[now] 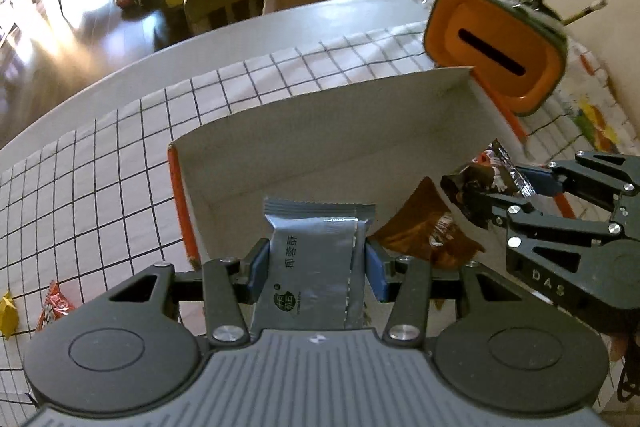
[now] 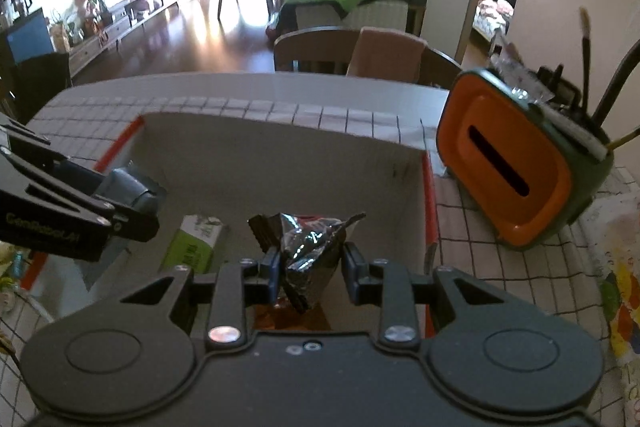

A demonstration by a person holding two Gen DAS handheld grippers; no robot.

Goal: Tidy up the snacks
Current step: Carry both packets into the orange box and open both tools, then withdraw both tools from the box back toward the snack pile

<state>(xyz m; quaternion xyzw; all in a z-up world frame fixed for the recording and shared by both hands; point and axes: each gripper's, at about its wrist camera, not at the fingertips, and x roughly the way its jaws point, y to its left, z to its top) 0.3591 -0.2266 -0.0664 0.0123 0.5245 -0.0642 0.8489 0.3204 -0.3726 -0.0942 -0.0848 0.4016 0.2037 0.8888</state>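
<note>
Over on the left, loose candies point(image 1: 8, 311) sit on the checked tablecloth point(image 1: 100, 167), not sorted yet. Our left gripper point(image 1: 316, 263) pinches a flat grey foil bar point(image 1: 316, 247) by its sides, hanging over the box point(image 1: 320, 131) so it should drop straight in. The box is plain cardboard with orange edges, with a green pack point(image 2: 192, 247) and a brown bag point(image 1: 424, 231) inside. Our right gripper point(image 2: 312, 263) is clamped on a crinkly dark wrapper point(image 2: 308, 247), also over the box. The orange holder point(image 1: 496, 55) stands just beside it.

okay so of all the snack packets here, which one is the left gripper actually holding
The grey packet, clamped between the left hand-held gripper's blue pads over the box. The dark foil packet is in the right hand-held gripper.
</note>
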